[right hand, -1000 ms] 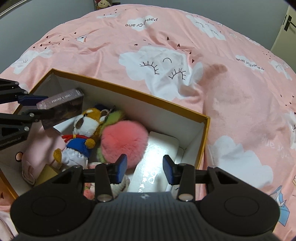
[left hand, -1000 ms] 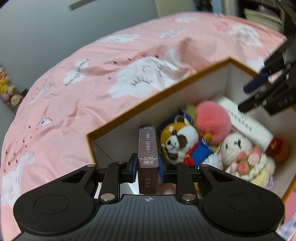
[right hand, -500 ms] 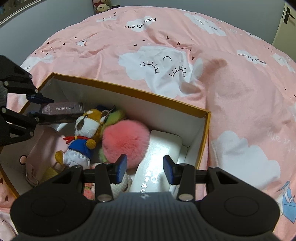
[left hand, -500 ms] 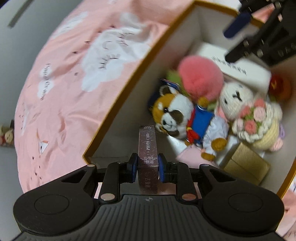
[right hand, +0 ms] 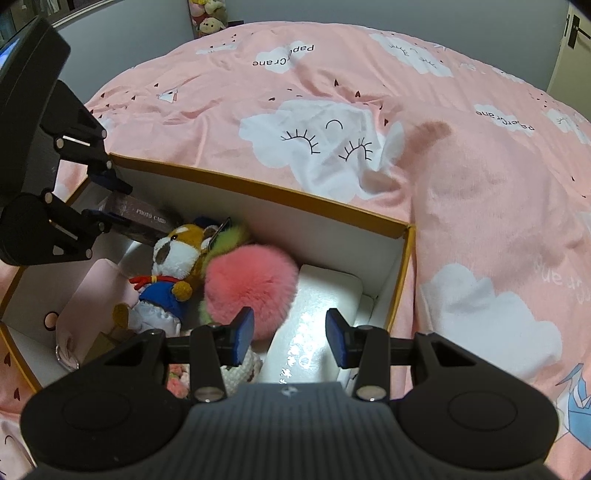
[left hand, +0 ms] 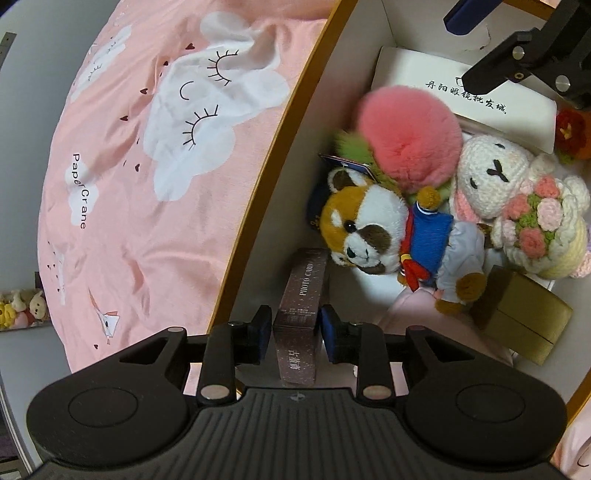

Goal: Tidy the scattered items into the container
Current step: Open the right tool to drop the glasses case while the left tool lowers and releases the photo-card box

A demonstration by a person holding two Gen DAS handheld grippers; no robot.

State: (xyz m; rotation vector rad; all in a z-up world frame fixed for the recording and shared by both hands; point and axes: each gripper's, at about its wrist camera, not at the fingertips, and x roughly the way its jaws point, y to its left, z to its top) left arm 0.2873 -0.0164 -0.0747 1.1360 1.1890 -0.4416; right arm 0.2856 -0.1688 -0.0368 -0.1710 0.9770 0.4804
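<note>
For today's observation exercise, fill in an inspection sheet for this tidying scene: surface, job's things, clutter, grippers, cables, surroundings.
Surface: pink cloud-print bedspread, rumpled.
Job's things: open box with an orange rim sits on the bed; photo card box lowered inside by the near wall. Already in: red panda plush, pink pompom, crochet bunny, white case, gold box.
Clutter: nothing seen loose on the bedspread.
Grippers: left gripper jaws slightly apart around the photo card box, grip unclear; right gripper open, empty, above the box.
Cables: nothing seen.
Surroundings: grey wall, shelf of plush toys.
</note>
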